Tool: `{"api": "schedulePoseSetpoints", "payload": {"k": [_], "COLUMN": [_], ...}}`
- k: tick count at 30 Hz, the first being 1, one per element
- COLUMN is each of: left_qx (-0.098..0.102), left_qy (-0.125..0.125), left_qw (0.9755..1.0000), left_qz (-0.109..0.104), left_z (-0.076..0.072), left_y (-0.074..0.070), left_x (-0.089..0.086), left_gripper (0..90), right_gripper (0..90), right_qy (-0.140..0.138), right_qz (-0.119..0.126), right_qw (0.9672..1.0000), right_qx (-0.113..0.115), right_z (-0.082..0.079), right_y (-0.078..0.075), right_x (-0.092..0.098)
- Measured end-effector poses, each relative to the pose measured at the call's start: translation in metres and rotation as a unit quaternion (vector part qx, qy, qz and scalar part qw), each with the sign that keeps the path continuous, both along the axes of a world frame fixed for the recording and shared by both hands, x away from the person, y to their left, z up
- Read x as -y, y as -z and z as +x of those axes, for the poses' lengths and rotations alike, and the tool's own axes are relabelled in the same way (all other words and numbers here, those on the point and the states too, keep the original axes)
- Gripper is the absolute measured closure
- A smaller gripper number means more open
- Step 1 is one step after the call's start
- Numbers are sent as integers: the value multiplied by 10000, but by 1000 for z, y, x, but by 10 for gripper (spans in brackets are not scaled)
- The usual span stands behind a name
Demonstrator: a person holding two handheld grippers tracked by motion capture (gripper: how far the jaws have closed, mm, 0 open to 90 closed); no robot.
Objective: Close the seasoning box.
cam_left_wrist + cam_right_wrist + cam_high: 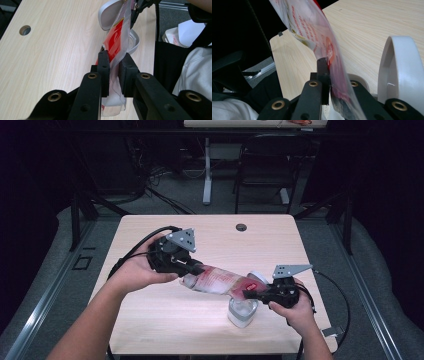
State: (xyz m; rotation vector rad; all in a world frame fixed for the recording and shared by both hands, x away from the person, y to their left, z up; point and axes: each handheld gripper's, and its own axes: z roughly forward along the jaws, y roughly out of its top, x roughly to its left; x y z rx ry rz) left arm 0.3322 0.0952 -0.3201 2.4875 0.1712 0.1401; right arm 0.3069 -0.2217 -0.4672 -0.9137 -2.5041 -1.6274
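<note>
High view: left gripper (196, 268) and right gripper (248, 294) each pinch one end of a clear plastic bag (220, 281) with red print, held stretched between them over the centre-right of the table (150, 325). Bag runs from about 10 o'clock down to 4 o'clock across the tabletop. Below its right end sits a white container (242, 312) with a hinged lid. This view also gives the table's round cable hole (241, 227) at 12 o'clock near the far edge, plus a chair (265, 165) on the floor beyond.

Left gripper view: jaws pressed onto crumpled clear film, the bag (117, 47) running away toward 12 o'clock, red panel facing the camera. Adds what the high view hides: the container (133, 42) is open, lid (106, 15) standing up behind the bag, and the right gripper (133, 15) bites the far end at 1 o'clock. Cable hole (25, 30) sits at 10 o'clock.

Right gripper view: jaws closed tight on the bag (312, 32), film passing between the pads and rising to 11 o'clock; red lettering is visible but too blurred to read. Upright lid (402, 70) stands just beside the jaws at 3 o'clock. Whether the bag touches the container, cannot tell.
</note>
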Motion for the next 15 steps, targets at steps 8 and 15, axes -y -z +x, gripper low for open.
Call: {"api": "schedulePoseSetpoints", "payload": {"k": [8, 15], "left_qx": [14, 14], "left_qy": [20, 22], "left_qw": [10000, 10000], "left_qz": [18, 6], "left_z": [0, -1], "left_y": [-1, -1], "left_x": [1, 2], "left_gripper": [808, 808], "right_gripper": [883, 883], "right_qy": [9, 1], "right_qz": [20, 0], "right_qw": [10000, 10000], "right_qx": [-9, -5], "right_z": [0, 0], "right_y": [0, 0], "right_x": [0, 1]}}
